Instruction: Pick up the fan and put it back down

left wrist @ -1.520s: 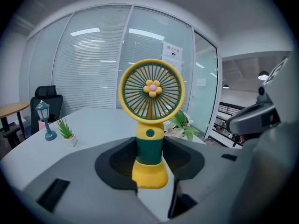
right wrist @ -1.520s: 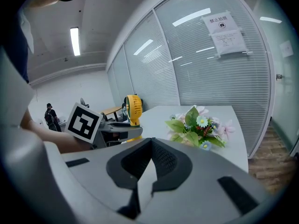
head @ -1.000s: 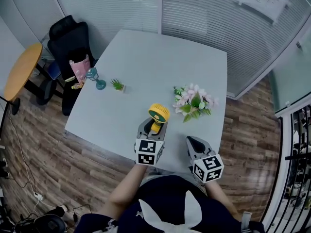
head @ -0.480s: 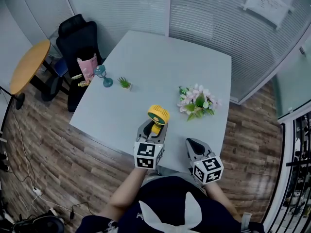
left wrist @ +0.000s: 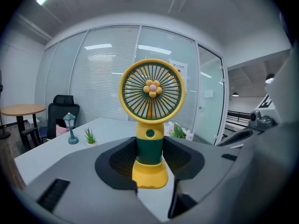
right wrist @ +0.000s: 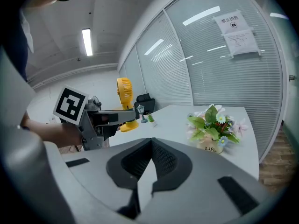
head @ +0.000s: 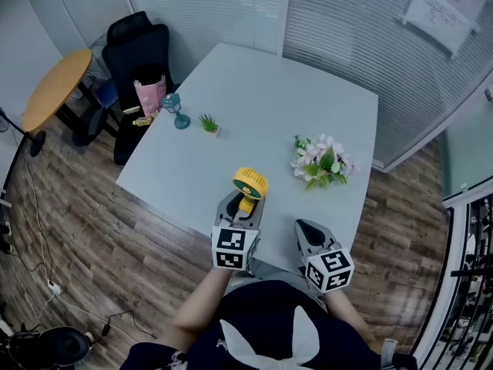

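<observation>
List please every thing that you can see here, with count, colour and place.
table: 1, light grey, centre
fan: 1, yellow and green, in left tongs
flowers: 1 bunch, pink and white, table's right
plant: 1, green, table's left
lamp: 1, teal, beside plant
chair: 1, black, left of table
round table: 1, wooden, far left
left tongs: 1, grey, shut on fan
right tongs: 1, grey, shut, empty

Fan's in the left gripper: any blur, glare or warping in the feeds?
Left gripper view: fan sharp, strong fisheye bowing the glass wall, corners black. Right gripper view: flowers slightly soft, light streaks on that glass. Head view: even light, no glare on the table.
</observation>
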`<state>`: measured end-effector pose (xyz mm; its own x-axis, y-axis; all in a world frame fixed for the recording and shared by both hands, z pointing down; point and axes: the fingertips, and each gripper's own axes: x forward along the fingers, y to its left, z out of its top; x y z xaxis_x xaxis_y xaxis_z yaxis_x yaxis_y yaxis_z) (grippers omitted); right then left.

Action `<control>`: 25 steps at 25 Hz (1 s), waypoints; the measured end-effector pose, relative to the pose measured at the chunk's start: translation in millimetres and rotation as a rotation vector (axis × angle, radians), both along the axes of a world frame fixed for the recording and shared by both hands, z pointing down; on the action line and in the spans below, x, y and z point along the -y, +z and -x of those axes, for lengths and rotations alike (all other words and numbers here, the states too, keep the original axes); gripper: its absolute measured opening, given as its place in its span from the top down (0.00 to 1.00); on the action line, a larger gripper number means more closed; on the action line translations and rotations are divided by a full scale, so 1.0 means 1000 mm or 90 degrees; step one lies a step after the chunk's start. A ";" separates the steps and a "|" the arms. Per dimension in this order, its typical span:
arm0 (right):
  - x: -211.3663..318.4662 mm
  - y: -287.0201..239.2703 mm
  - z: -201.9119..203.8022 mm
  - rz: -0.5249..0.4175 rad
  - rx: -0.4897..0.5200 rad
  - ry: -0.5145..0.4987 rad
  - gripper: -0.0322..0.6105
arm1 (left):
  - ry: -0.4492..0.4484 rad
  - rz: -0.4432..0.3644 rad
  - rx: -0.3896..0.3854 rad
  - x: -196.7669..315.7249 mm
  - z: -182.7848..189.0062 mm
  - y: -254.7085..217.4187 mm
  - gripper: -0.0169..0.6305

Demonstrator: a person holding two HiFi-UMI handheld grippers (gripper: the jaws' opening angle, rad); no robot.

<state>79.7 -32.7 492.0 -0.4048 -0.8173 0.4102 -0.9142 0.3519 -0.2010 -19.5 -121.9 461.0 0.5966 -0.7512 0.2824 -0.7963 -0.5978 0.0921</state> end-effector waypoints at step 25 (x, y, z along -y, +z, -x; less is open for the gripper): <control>0.019 -0.007 0.035 -0.004 0.000 -0.073 0.94 | -0.080 0.015 0.005 -0.001 0.048 0.013 0.69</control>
